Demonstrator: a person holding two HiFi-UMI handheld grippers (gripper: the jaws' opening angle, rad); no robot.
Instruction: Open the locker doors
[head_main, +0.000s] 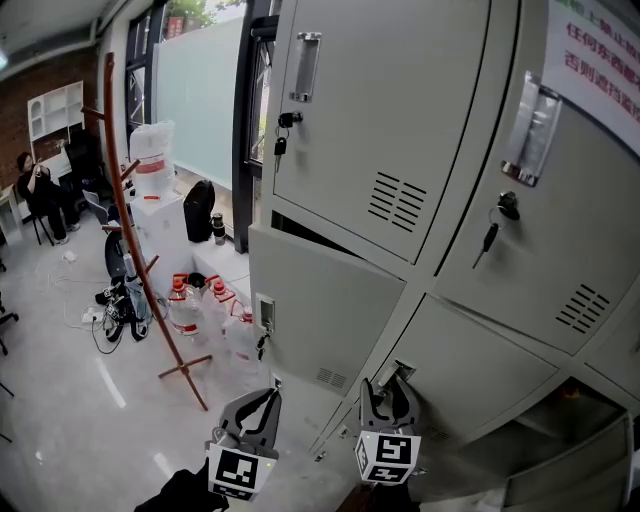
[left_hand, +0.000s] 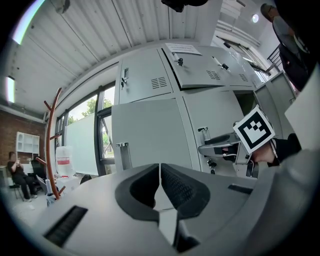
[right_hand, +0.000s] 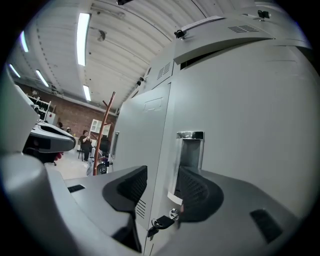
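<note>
The right tool (right_hand: 161, 176) stands with its jaws well apart and grips nothing. The chrome recessed handle (right_hand: 190, 150) of a grey lower locker door (right_hand: 240, 115) shows in the gap between them, with its key (right_hand: 161, 221) just below. The left tool (left_hand: 160, 172) is closed and empty, near the neighbouring lower door (head_main: 325, 310), which hangs ajar. A white notice (head_main: 598, 52) on the upper right door (head_main: 560, 220) bears red Chinese characters, cut off at the picture's edge.

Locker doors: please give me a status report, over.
Left gripper shut, empty. Right gripper open at lower door handle, not gripping. Upper left door ajar. Nothing blocks the handle.
</note>
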